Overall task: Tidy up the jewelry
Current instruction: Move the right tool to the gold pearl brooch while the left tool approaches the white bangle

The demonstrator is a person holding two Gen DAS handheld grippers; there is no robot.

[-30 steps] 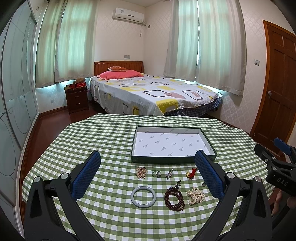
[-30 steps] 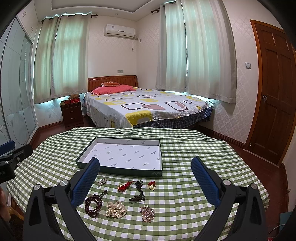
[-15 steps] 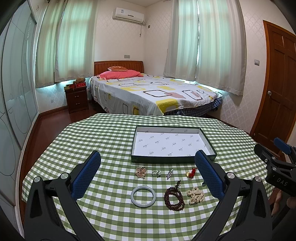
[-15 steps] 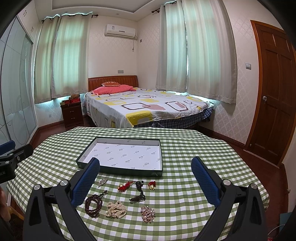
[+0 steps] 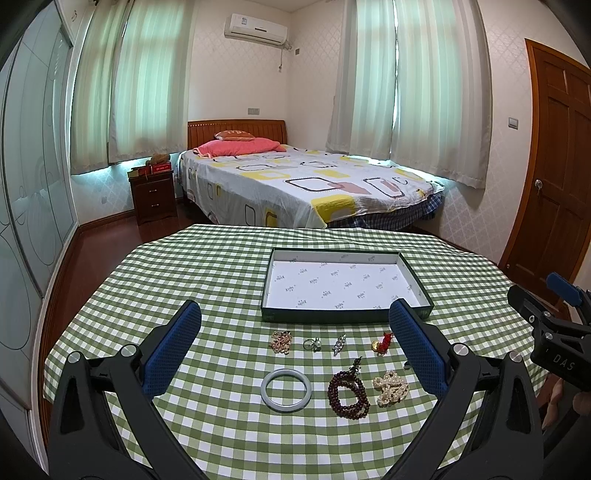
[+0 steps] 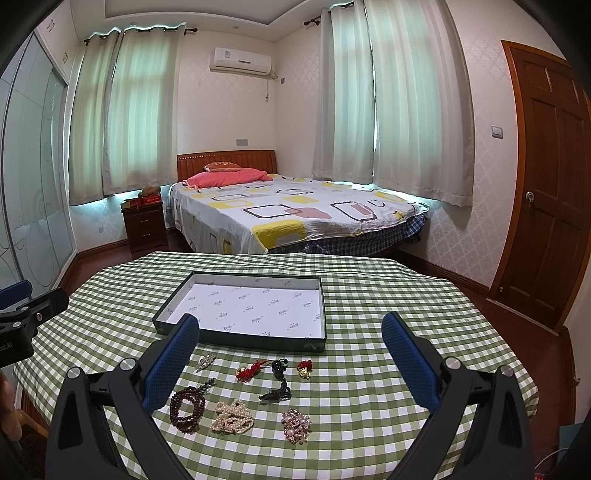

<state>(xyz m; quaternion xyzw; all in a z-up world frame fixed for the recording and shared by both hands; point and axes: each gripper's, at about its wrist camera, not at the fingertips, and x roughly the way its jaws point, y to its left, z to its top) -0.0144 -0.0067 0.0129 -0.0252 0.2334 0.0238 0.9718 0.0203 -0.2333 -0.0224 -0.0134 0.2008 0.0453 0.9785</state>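
Left wrist view: left gripper [image 5: 295, 345] fingers spread wide over the bangle [image 5: 286, 384]; right gripper [image 6: 290, 356] also wide apart, holding nothing, tray [image 6: 236, 338] behind.

You're in a home bedroom. A made bed with a patterned white-and-yellow sheet [image 5: 303, 184] fills mid-frame, a dark wooden nightstand [image 5: 153, 195] stands at its left, and a white wall air conditioner [image 5: 256, 29] hangs at top centre.

I see the shallow tray [image 5: 345, 316] empty; the bangle [image 5: 286, 389], dark beads [image 5: 348, 395] and pearls [image 5: 390, 384] lie loose before it.
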